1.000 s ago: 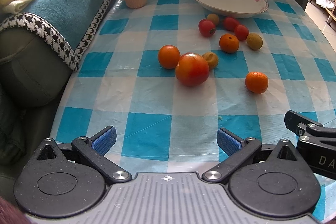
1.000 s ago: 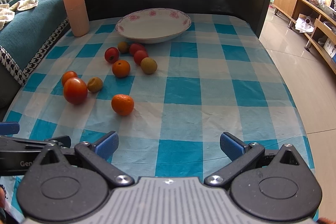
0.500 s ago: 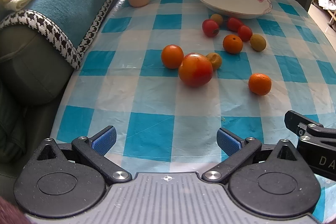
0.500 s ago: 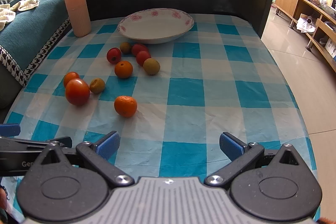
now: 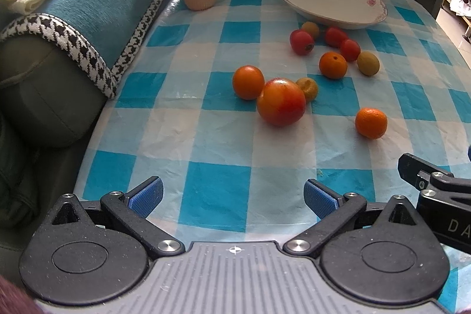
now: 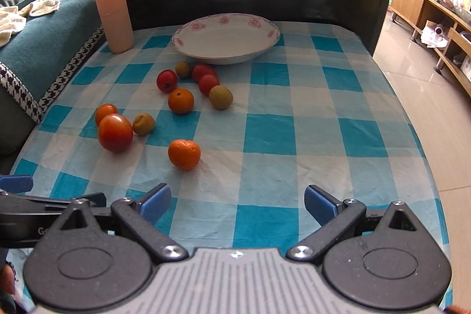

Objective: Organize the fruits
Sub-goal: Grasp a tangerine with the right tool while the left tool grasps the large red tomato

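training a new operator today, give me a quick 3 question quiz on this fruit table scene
1. True or false: the floral plate already holds fruit.
2. Multiple choice: the lone orange nearest the right gripper is A) touching the big tomato, B) apart from all other fruit, C) on the plate.
3. Fill in: the jaws of the left gripper stand ____.

Key: 1 false; 2 B; 3 open
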Demonstrator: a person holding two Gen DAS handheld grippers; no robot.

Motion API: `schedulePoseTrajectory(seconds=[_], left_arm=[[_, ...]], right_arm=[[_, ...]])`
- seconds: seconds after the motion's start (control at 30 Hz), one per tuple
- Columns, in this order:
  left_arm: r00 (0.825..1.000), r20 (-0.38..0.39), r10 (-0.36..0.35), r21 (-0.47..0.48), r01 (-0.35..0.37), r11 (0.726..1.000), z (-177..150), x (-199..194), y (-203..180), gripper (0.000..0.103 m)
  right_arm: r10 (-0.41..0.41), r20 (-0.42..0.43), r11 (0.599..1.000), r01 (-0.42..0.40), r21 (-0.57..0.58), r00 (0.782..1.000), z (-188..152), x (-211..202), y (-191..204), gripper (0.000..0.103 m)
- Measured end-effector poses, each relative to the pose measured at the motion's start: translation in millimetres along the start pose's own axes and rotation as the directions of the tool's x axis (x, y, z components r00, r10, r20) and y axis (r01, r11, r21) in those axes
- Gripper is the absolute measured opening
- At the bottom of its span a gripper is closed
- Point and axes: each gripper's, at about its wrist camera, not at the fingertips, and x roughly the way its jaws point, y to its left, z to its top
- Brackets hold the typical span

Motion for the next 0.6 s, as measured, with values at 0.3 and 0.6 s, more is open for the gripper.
schedulePoseTrajectory(seconds=[0.3, 0.6], left_arm=[[0.999, 0.045, -0.016, 0.032, 0.015, 0.999, 3.9, -1.5, 17.3, 0.103], [0.991, 0.101, -0.089, 0.048, 0.084, 0.995, 12.6, 3.2, 28.7, 0.090]], right_arm=[[0.120, 0.058, 0.984, -0.111, -0.142, 0.991, 22.2, 6.0, 16.6, 0.087], [0.176, -0.079, 0.956, -0.190, -0.225, 0.981, 27.6, 49.7, 30.2, 0.036]])
